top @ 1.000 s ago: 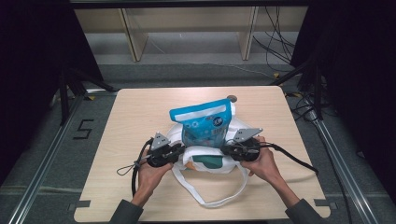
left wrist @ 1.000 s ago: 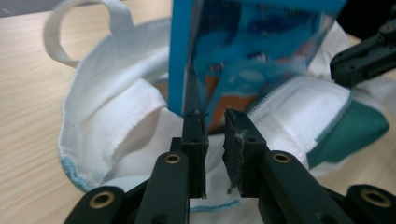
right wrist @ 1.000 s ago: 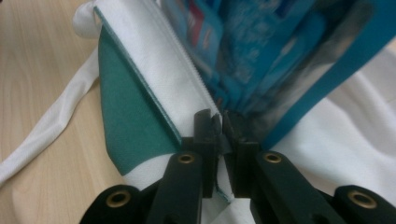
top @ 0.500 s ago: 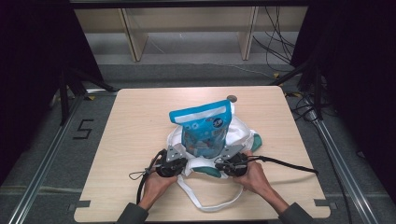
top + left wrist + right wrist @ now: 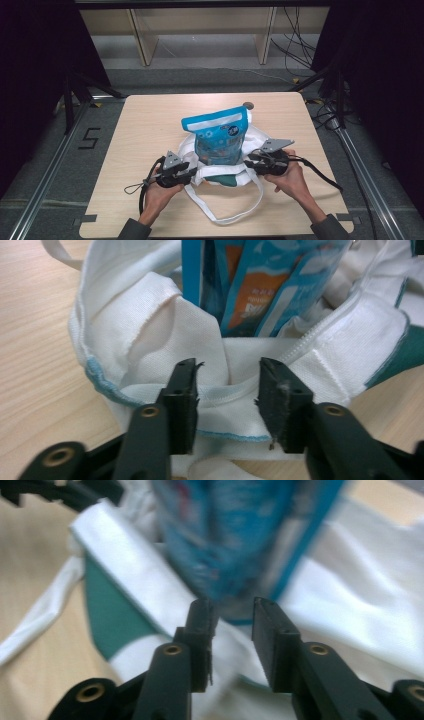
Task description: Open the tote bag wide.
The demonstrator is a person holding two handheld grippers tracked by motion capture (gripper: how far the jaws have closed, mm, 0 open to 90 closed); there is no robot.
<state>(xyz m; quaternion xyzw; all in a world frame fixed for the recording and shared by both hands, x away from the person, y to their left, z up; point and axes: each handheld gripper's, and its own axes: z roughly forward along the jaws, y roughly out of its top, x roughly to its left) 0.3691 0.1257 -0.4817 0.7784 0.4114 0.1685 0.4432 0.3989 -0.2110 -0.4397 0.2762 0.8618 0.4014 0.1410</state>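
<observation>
A blue snack pouch (image 5: 220,137) stands upright inside a white tote bag with teal panels (image 5: 260,137) in the middle of the table. My left gripper (image 5: 192,171) is at the bag's near-left rim. In the left gripper view it (image 5: 227,390) is open, with the white hem (image 5: 225,415) running across the gap and the pouch (image 5: 260,285) just beyond. My right gripper (image 5: 248,159) is at the bag's near-right rim. In the blurred right gripper view it (image 5: 232,615) is open, a fold of white cloth (image 5: 345,610) and the pouch (image 5: 240,540) ahead of the jaws.
The bag's long white strap (image 5: 225,210) loops toward the table's front edge. A small round dark thing (image 5: 247,105) lies behind the bag. Bare wooden tabletop (image 5: 150,125) surrounds the bag; a shelf frame (image 5: 200,30) stands beyond the far edge.
Both grippers dropped toward the front edge with the bag's rim. Since then the right gripper has swung back out to the right and away, while the left has barely shifted.
</observation>
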